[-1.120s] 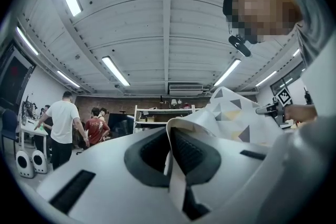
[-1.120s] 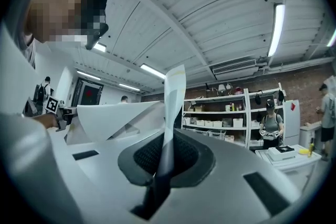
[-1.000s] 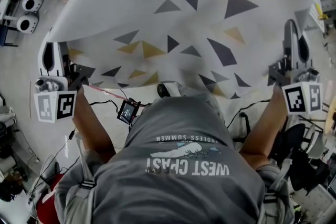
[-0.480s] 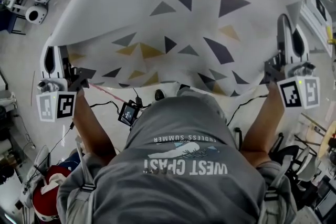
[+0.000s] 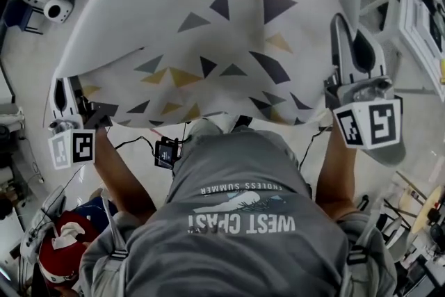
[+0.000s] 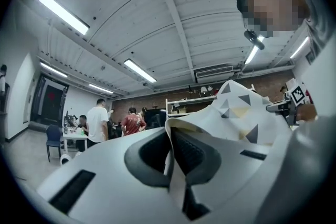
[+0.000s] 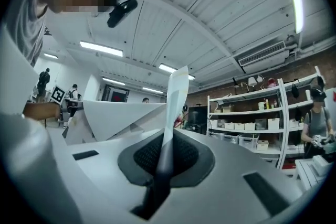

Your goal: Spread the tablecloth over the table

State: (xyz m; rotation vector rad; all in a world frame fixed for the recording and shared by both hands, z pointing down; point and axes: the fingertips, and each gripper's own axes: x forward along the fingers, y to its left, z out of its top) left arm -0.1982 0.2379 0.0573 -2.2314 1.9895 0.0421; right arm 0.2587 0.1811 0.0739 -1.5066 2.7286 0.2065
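Observation:
The white tablecloth (image 5: 229, 17) with grey and yellow triangles billows in the air in front of the person, held up by its two near corners. My left gripper (image 5: 61, 80) at the left of the head view is shut on the cloth's left corner; in the left gripper view the tablecloth (image 6: 236, 113) edge runs between the pads at my left gripper (image 6: 170, 157). My right gripper (image 5: 353, 35) is shut on the right corner; in the right gripper view a thin fold of tablecloth (image 7: 176, 97) stands up out of my right gripper (image 7: 164, 157). The table is hidden under the cloth.
Shelving with white boxes (image 7: 252, 123) stands to the right, a person (image 7: 315, 123) beside it. Several people (image 6: 113, 123) stand by a far table. A white rack (image 5: 421, 17) is at the right, cables and a small device (image 5: 167, 153) lie on the floor.
The cloth has swung up and away to the right. My right gripper has risen and come nearer the camera; my left gripper has stayed about where it was.

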